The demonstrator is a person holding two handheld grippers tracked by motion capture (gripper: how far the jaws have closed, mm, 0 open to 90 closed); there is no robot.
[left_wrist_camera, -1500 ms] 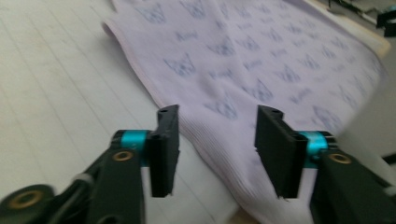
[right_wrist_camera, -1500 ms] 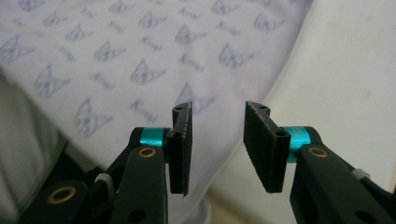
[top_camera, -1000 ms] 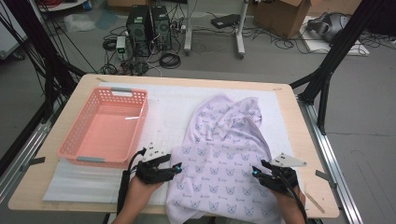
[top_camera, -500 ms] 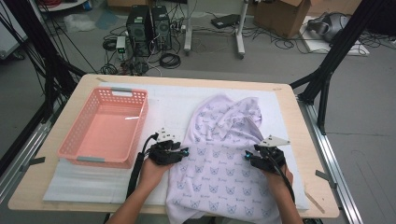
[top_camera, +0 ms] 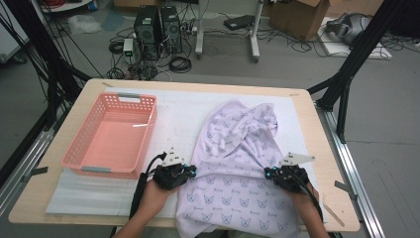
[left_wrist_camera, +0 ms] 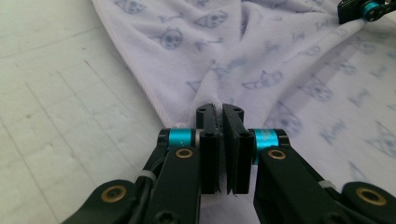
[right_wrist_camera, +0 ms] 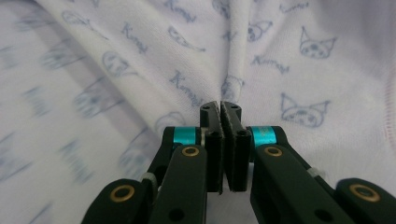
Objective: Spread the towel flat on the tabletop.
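Item: lilac printed towel [top_camera: 236,163], crumpled at the worktop's [top_camera: 327,163] 5 o'clock. Left gripper [top_camera: 184,172] and right gripper [top_camera: 271,173], just closing, are clamped on its side edges. Folding not yet begun; pink basket [top_camera: 79,156] at 9 o'clock.

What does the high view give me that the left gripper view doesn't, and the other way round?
High view alone: the pink basket left of the lilac blanket, and the blanket's near edge hanging over the table edge. Left gripper view alone: the left gripper closed on a pinch of the blanket's edge, cloth between the pads. Both: the blanket, the white mat and the right gripper on the cloth.
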